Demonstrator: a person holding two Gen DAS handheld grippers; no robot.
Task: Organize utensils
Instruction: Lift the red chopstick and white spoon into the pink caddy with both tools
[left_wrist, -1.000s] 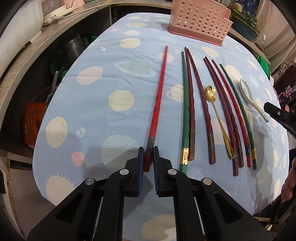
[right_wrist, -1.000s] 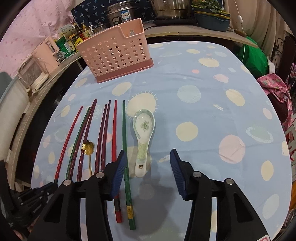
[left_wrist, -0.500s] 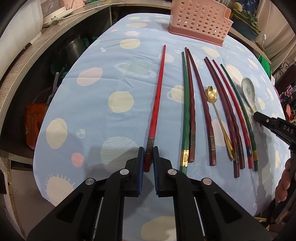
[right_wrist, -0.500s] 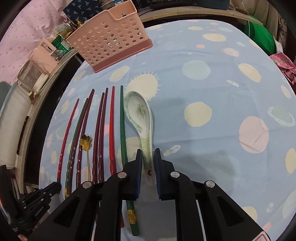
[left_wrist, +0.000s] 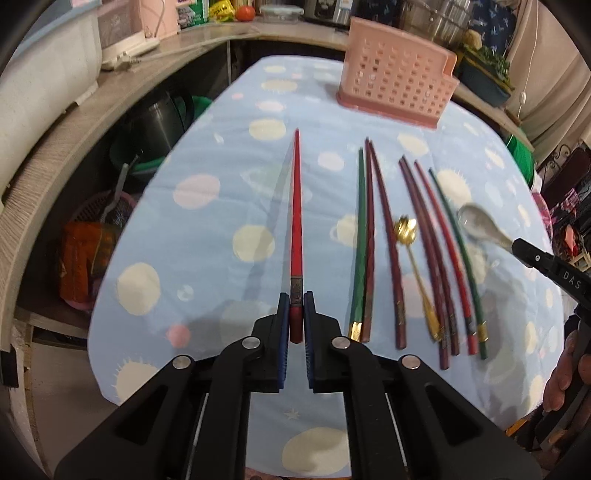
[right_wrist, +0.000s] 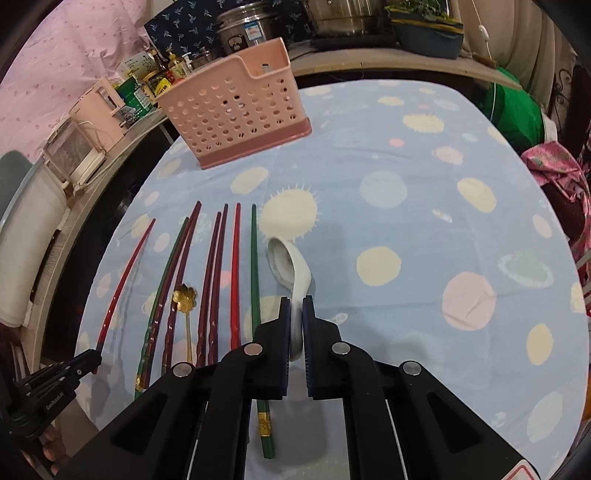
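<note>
My left gripper (left_wrist: 295, 302) is shut on the thick end of a red chopstick (left_wrist: 296, 221), which hangs tilted above the blue spotted tablecloth (left_wrist: 221, 177) and casts a shadow to its left. My right gripper (right_wrist: 295, 306) is shut on the handle of a white ceramic spoon (right_wrist: 291, 266), lifted off the cloth with its bowl pointing away. In the left wrist view that spoon (left_wrist: 480, 227) shows at the right, held by the right gripper (left_wrist: 517, 245). Several red, green and dark chopsticks (left_wrist: 424, 251) and a gold spoon (left_wrist: 406, 229) lie in a row. A pink perforated holder (right_wrist: 236, 107) stands at the far end.
A wooden counter (left_wrist: 74, 125) with appliances curves around the table's left. Under it sit a pot (left_wrist: 159, 122) and baskets. Pots and a planter (right_wrist: 424, 33) line the back shelf. A green bag (right_wrist: 517, 114) and pink cloth lie at the right. A person's fingers (left_wrist: 565, 384) show at the right edge.
The right gripper closed on the white spoon's handle and lifted it. The left gripper rose with the red chopstick, raising it off the cloth.
</note>
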